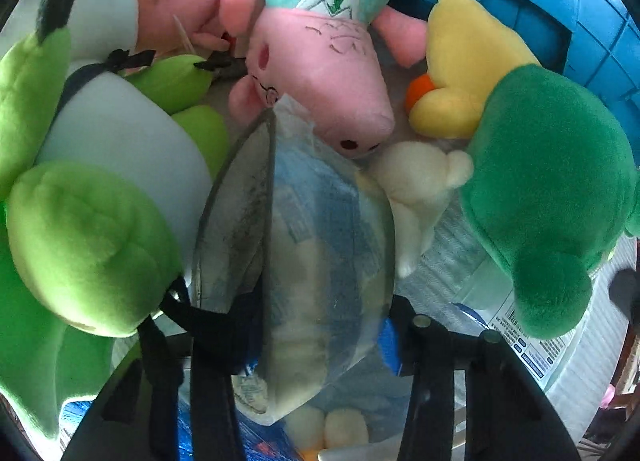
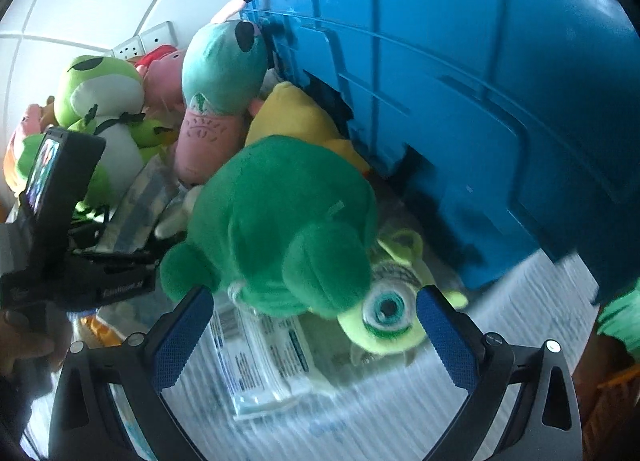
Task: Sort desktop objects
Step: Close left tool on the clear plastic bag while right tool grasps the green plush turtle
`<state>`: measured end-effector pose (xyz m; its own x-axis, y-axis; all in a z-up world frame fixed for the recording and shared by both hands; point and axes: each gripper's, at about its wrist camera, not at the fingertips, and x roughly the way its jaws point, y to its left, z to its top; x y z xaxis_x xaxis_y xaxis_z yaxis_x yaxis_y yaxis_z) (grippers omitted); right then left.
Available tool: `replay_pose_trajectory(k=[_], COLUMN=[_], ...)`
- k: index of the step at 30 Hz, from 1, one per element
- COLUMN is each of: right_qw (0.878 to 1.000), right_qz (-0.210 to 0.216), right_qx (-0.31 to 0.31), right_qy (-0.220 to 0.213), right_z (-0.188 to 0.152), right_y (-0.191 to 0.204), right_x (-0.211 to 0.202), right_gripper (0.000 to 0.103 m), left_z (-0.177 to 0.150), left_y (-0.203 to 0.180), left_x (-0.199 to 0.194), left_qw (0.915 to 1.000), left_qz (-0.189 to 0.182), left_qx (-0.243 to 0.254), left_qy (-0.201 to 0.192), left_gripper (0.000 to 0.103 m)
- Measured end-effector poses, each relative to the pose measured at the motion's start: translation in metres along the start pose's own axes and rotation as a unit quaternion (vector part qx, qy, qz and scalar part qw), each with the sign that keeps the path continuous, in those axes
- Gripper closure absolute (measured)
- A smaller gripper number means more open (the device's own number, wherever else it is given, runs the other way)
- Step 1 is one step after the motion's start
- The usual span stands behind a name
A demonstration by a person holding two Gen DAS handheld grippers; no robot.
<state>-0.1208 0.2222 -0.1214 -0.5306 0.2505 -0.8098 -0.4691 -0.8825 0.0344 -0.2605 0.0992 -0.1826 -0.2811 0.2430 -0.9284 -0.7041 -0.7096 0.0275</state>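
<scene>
1. The left gripper (image 1: 320, 341) has its jaws clamped on a clear plastic bag (image 1: 316, 245) with pale plush pieces inside; the bag blocks much of the left wrist view.
2. The right gripper (image 2: 316, 325) has its jaws wide apart, around nothing, just before the dark green plush (image 2: 280, 221).
3. Only the right wrist view shows the one-eyed green plush (image 2: 384, 313) and the flat printed packet (image 2: 260, 357); its writing is too blurred to read.
4. Farther: pink pig plush (image 1: 320, 73), yellow duck plush (image 1: 464, 73), frog plush (image 1: 100, 133).
5. The blue crate (image 2: 480, 81) stands behind them on the surface.
</scene>
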Motion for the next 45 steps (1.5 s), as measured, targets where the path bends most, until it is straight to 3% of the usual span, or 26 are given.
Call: replay_pose_trajectory(k=[3, 14, 15, 19, 24, 45], right_qw=[1.0, 0.999, 0.998, 0.997, 0.995, 0.993], right_qz=[-0.008, 0.037, 0.044, 0.053, 0.076, 0.086], right_qx=[0.005, -0.021, -0.027, -0.044, -0.056, -0.077], right_qy=[0.002, 0.033, 0.03, 0.019, 0.013, -0.012], right_z=[0.008, 0.012, 0.011, 0.008, 0.003, -0.008], right_y=[0.002, 0.013, 0.013, 0.015, 0.007, -0.008], right_x=[0.008, 0.036, 0.036, 0.03, 0.023, -0.015], right_gripper=[0.021, 0.015, 0.026, 0.043, 0.054, 0.056], left_z=[-0.004, -0.019, -0.021, -0.028, -0.037, -0.097], left_y=[-0.002, -0.008, -0.009, -0.014, -0.021, -0.055], left_x=[-0.001, -0.008, -0.008, -0.011, -0.014, -0.051], left_qw=[1.0, 0.9996, 0.9996, 0.9995, 0.9995, 0.9977], left_qz=[-0.004, -0.022, -0.022, -0.022, -0.017, -0.027], left_qx=[-0.002, -0.016, -0.018, -0.023, -0.026, -0.054], left_qy=[-0.002, -0.003, -0.003, -0.003, -0.002, -0.033], left_gripper=[0.058, 0.058, 0.058, 0.058, 0.058, 0.07])
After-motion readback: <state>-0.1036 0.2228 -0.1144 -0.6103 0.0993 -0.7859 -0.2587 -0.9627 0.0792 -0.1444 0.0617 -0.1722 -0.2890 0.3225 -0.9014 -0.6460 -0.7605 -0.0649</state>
